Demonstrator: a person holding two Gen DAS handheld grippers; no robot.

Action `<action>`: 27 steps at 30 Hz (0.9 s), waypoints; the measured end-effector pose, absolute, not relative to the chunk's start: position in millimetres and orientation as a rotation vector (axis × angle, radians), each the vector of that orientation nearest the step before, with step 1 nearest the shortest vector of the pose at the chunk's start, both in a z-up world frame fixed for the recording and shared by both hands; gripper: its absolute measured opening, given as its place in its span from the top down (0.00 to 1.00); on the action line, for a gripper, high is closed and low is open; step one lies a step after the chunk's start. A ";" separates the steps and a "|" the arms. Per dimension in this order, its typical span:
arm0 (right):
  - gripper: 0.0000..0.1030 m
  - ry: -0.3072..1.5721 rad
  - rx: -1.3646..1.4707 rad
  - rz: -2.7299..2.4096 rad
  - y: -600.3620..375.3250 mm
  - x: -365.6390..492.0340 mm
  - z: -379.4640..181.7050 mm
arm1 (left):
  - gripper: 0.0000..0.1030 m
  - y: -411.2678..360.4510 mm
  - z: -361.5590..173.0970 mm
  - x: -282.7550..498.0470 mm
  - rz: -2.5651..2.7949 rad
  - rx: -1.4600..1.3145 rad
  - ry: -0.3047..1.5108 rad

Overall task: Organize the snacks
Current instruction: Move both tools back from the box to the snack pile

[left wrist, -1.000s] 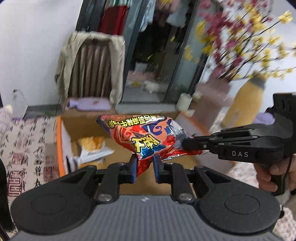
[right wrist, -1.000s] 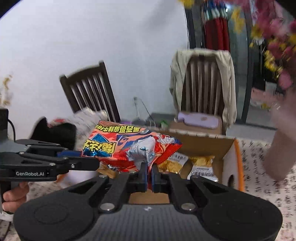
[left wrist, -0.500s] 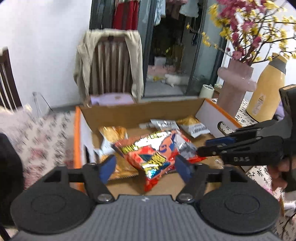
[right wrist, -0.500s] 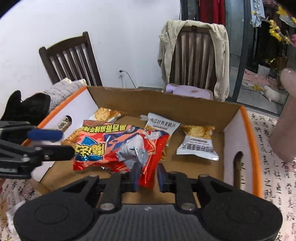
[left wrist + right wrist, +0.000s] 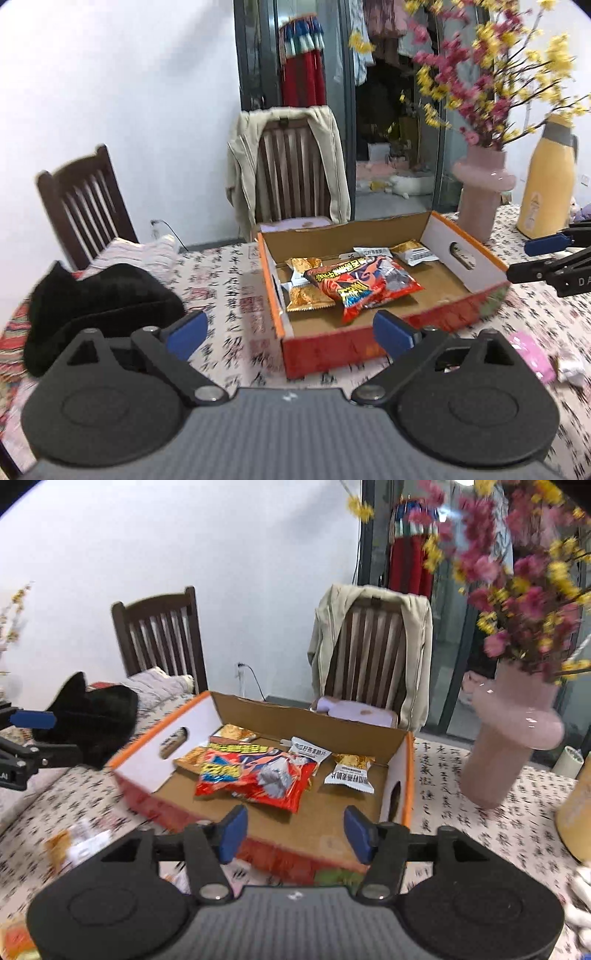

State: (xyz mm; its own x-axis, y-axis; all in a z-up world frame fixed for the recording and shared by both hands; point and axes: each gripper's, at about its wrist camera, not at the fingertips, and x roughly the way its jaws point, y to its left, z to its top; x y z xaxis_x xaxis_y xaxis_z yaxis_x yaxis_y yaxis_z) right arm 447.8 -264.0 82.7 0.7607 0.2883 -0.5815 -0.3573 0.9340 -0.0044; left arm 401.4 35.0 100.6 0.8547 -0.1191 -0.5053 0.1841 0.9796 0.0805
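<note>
On the patterned tablecloth [image 5: 229, 295], a red snack bag [image 5: 364, 282] lies flat inside the open cardboard box [image 5: 465, 258].
Both jaws have just been opening: the left gripper [image 5: 288, 328] is spread wide, the right gripper [image 5: 295, 829] parted, nothing between either pair; small packets [image 5: 349, 771] lie beside the bag.

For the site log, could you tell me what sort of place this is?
Most likely a home dining room: wooden chairs, one draped with a jacket, a vase of flowers on the clothed table, and clothes hanging behind.
</note>
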 end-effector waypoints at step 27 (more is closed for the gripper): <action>0.17 0.606 -0.017 0.445 -253.6 134.1 9.5 | 0.00 44.4 8.4 136.5 -0.082 0.008 0.579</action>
